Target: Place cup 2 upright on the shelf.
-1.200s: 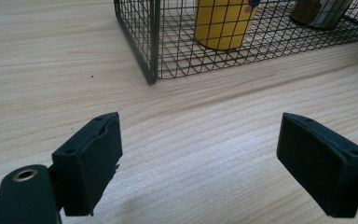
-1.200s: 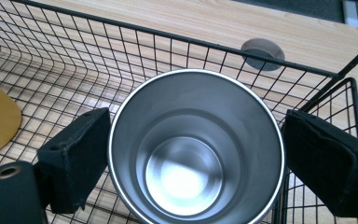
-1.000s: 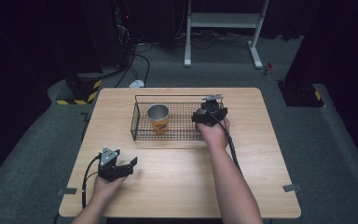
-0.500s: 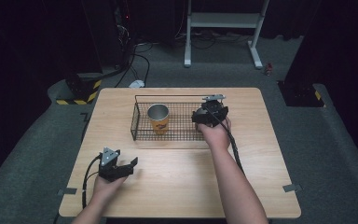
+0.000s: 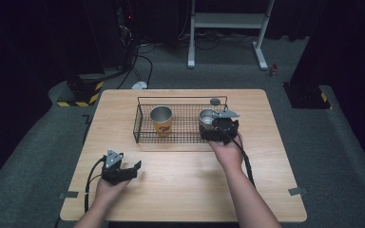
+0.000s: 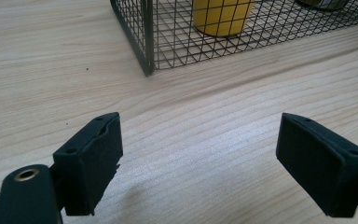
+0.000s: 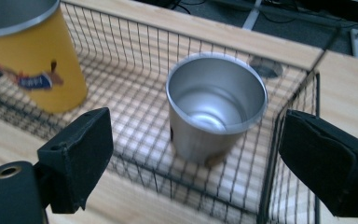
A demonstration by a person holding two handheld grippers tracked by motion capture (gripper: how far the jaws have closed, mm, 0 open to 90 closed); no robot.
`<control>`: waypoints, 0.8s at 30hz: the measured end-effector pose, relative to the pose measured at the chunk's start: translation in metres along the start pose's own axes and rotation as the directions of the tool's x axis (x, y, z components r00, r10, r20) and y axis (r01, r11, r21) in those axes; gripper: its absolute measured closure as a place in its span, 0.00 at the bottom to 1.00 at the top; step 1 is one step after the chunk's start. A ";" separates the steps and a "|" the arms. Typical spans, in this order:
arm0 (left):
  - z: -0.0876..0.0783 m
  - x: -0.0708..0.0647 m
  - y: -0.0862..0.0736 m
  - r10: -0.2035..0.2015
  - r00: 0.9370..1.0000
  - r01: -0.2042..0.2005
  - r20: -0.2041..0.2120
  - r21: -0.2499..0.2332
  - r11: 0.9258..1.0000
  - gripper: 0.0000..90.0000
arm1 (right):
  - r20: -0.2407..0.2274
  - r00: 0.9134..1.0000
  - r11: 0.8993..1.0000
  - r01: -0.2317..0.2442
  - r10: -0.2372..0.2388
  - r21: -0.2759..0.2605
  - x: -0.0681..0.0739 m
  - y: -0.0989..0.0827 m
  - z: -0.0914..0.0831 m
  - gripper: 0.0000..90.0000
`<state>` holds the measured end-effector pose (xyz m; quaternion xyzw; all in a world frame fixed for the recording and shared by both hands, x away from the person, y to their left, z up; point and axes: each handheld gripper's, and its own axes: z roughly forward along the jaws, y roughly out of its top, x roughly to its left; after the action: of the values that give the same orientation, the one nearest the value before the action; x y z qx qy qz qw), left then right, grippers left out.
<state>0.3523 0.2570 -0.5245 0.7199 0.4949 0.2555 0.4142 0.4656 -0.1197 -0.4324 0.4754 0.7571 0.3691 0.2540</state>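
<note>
Bare metal, thin-walled and polished: the small silver steel cup [image 7: 216, 109] stands upright at the right end of the black wire basket [image 5: 145, 124], well apart from the yellow printed cup [image 5: 161, 120] at the basket's left end. I'd judge it light, stiff and slippery, easy to tip. A hold across the rim or the upper wall looks safest. The right tool [image 7: 196, 163] hovers at the basket's near wall, released, jaws wide and empty. The left tool [image 6: 200, 158] rests on the wooden tabletop [image 5: 180, 175] nearer than the basket, also spread and grasping nothing.
</note>
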 end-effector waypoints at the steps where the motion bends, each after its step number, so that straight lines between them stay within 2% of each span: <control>1: 0.000 0.000 0.000 0.001 1.000 -0.001 -0.002 0.001 1.000 0.17 | 0.000 1.000 1.000 -0.002 0.002 0.001 -0.001 -0.006 -0.003 0.11; 8: 0.001 -0.001 0.001 0.006 1.000 -0.006 -0.010 0.013 1.000 0.17 | 0.009 1.000 1.000 -0.010 0.010 0.005 -0.014 -0.049 -0.018 0.11; 14: 0.002 -0.002 0.001 0.007 1.000 -0.007 -0.019 0.021 1.000 0.17 | 0.038 0.999 0.999 -0.020 0.018 0.038 -0.025 -0.085 -0.026 0.11; 24: 0.004 -0.005 0.001 0.025 0.999 -0.023 -0.048 0.044 0.999 0.17 | 0.072 0.997 0.995 -0.029 0.022 0.095 -0.038 -0.128 -0.037 0.11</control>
<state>0.3541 0.2512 -0.5254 0.7282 0.5013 0.2672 0.3834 0.3860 -0.2015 -0.5114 0.5093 0.7584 0.3185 0.2530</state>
